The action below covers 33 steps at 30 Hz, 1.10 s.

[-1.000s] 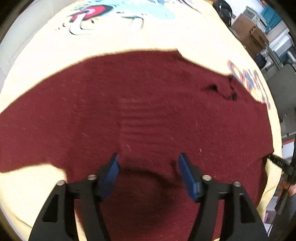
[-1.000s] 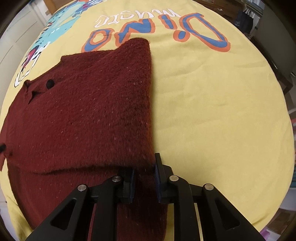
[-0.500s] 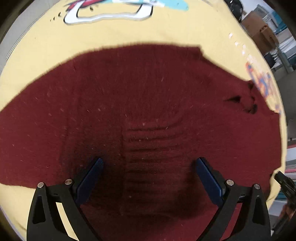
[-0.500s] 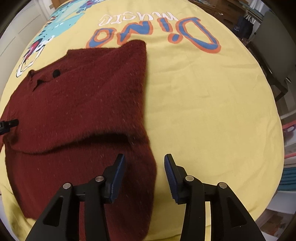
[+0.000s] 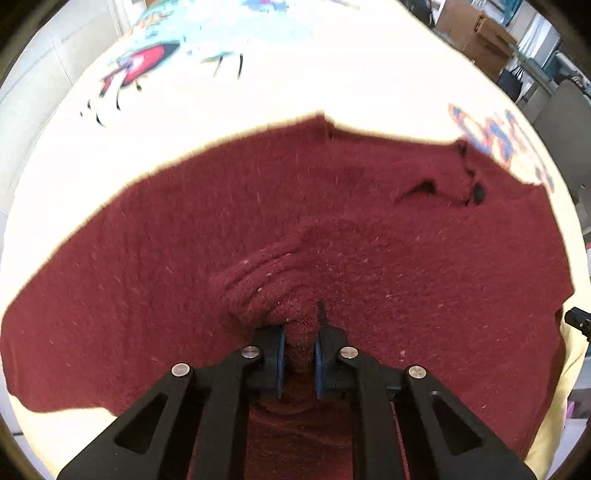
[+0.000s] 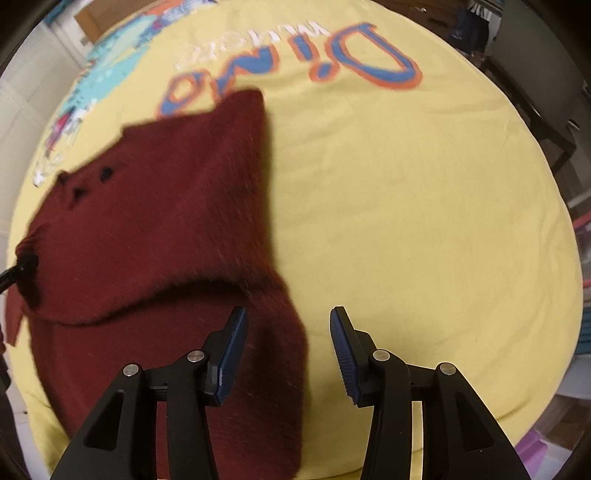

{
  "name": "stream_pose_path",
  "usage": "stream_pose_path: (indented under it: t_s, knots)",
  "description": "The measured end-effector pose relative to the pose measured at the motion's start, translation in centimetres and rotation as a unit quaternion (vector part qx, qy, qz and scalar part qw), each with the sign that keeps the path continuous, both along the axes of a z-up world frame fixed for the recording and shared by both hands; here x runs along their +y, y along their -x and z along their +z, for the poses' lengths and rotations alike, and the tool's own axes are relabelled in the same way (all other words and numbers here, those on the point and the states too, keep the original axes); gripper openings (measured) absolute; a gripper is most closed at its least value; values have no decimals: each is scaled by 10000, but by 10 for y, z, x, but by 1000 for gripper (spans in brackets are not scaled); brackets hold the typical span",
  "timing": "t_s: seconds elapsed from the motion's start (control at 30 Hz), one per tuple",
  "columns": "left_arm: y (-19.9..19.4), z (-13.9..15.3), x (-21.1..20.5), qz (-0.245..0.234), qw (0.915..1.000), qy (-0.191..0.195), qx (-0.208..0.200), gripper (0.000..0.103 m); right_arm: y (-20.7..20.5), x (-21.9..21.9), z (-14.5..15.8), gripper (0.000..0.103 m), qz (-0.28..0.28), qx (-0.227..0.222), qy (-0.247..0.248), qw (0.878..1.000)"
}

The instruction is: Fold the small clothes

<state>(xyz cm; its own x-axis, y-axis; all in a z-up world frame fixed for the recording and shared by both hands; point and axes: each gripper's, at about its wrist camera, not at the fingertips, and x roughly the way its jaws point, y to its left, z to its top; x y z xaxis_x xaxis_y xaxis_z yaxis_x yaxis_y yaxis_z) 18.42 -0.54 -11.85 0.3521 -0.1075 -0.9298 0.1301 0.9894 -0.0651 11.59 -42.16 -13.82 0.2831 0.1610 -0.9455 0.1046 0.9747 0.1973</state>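
A dark red knit sweater lies spread on a yellow printed cloth. My left gripper is shut on a bunched ridge of the sweater's knit near its lower middle. In the right wrist view the sweater lies at the left, with one side folded over the body. My right gripper is open and empty, just above the sweater's near right edge. The left gripper's tip shows at the sweater's far left edge.
The yellow cloth has blue and orange "Dino" lettering and a teal cartoon print. Cardboard boxes and furniture stand beyond the cloth's far right edge. A dark chair stands at the right.
My left gripper went from wide open over the sweater to shut on a pinch of its knit. My right gripper let go of the sweater's edge and opened wider.
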Motion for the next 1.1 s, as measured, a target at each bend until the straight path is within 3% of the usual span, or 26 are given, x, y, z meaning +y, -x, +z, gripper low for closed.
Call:
stream_pose_path:
  t_s: [0.03, 0.1, 0.2, 0.37, 0.43, 0.47, 0.5, 0.67, 0.83, 0.93, 0.97, 1.0, 1.07, 1.1]
  knots:
    - [2, 11, 5, 30, 9999, 39, -162, 10, -4, -3, 6, 51, -92, -113, -135, 9998]
    - [5, 26, 12, 63, 9993, -5, -372, 10, -19, -5, 11, 70, -214, -235, -283, 9991]
    - [6, 29, 17, 49, 9986, -235, -462, 10, -49, 1, 6, 70, -204, -329, -400, 9984]
    - [1, 9, 33, 215, 9992, -231, -229, 10, -87, 20, -21, 70, -130, -42, -561, 9983]
    - [0, 3, 32, 249, 9993, -246, -112, 10, -93, 28, -27, 63, 1, 60, -492, 9988]
    - [1, -2, 34, 259, 9993, -254, -54, 10, -93, 30, -29, 37, 54, 76, -447, 9990]
    - [-1, -1, 35, 261, 9993, -257, -24, 10, -94, 31, -29, 22, 105, 100, -499, 9986]
    - [-3, -5, 32, 176, 9994, -288, -78, 10, -85, 23, -13, 18, -87, -179, -298, 9994]
    - [-6, -18, 29, 136, 9993, -359, -30, 12, -85, 27, -30, 17, -64, -71, -28, 10000]
    - [-5, -22, 30, 187, 9988, -437, -94, 19, -85, 30, -29, 24, -112, -122, -38, 9999]
    - [-5, -21, 31, 214, 9988, -439, -97, 27, -84, 32, -25, 27, -81, -147, 8, 9999]
    - [-5, -20, 33, 262, 9985, -473, -69, 38, -82, 34, -21, 34, -56, -179, 99, 9998]
    - [-6, -17, 38, 341, 9985, -435, 27, 44, -76, 41, -10, 46, 36, -326, 288, 9990]
    - [-6, -13, 42, 373, 9987, -357, 34, 53, -73, 44, -2, 62, 77, -424, 356, 9984]
